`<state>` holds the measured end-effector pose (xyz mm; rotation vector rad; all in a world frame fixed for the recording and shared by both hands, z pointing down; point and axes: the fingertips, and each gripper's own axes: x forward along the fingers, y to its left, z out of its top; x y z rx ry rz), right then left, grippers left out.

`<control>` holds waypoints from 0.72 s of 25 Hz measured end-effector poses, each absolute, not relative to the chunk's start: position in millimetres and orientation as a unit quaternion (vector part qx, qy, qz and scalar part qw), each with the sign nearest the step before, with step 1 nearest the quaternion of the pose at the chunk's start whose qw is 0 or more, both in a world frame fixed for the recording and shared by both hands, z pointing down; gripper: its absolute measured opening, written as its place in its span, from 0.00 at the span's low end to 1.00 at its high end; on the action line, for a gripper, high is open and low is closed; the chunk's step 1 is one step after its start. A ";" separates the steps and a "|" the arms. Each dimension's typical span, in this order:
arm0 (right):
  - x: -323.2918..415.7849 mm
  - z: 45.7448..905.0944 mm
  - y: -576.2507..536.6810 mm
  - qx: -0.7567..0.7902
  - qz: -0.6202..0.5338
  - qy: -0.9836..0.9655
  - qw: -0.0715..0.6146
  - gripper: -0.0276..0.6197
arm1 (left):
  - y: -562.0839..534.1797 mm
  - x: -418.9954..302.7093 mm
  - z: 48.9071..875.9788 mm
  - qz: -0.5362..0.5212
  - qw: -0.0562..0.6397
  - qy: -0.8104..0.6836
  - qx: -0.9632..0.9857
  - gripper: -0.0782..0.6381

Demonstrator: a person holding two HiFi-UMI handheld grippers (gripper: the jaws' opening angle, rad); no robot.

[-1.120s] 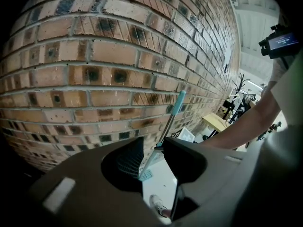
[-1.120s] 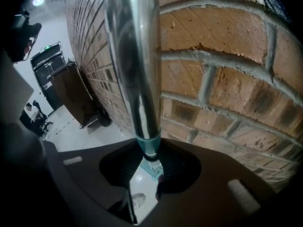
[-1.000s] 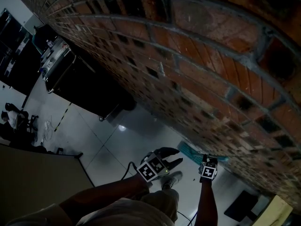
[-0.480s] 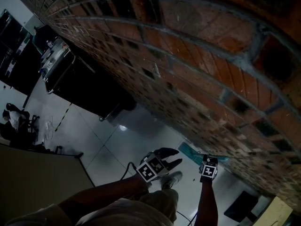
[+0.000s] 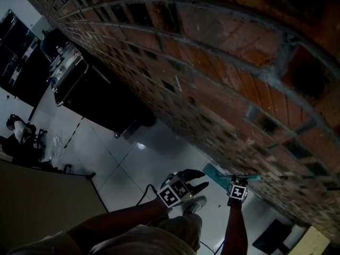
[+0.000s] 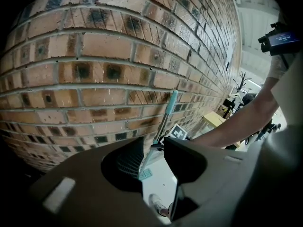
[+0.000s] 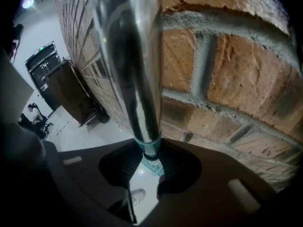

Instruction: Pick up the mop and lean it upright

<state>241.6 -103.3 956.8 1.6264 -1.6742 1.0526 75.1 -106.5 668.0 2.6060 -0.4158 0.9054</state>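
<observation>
The mop stands nearly upright against the brick wall (image 5: 223,89). Its flat teal head (image 5: 215,170) rests on the floor and the teal grip end (image 5: 249,177) shows by my right gripper (image 5: 237,183). In the right gripper view the shiny pole (image 7: 137,79) runs down between the jaws of the right gripper (image 7: 150,157), which is shut on it at the teal collar. My left gripper (image 5: 201,178) hangs a little to the left, open and holding nothing. In the left gripper view the mop's teal handle (image 6: 168,112) shows far off through the gap of the left gripper (image 6: 154,150).
A black wheeled cabinet (image 5: 90,89) stands along the wall farther back. The person's shoe (image 5: 195,204) is on the pale tiled floor below the grippers. A dark mat (image 5: 273,232) and a yellowish box (image 5: 309,240) lie at lower right. A brown panel (image 5: 42,206) fills the lower left.
The head view has tilted slightly. Both grippers keep their places and the right one stays closed on the mop pole.
</observation>
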 end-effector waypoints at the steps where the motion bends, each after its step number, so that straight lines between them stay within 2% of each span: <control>1: 242.4 957.4 -103.8 0.608 0.397 -0.623 0.291 0.21 | -107.1 75.0 667.1 0.319 0.173 -0.147 0.920 0.32; 4: 243.7 956.3 -109.3 0.608 0.401 -0.619 0.292 0.21 | -107.9 73.3 666.8 0.323 0.169 -0.148 0.919 0.32; 18: 244.1 908.1 -101.6 0.609 0.403 -0.639 0.240 0.39 | -92.2 90.9 661.6 0.310 0.173 -0.140 0.924 0.33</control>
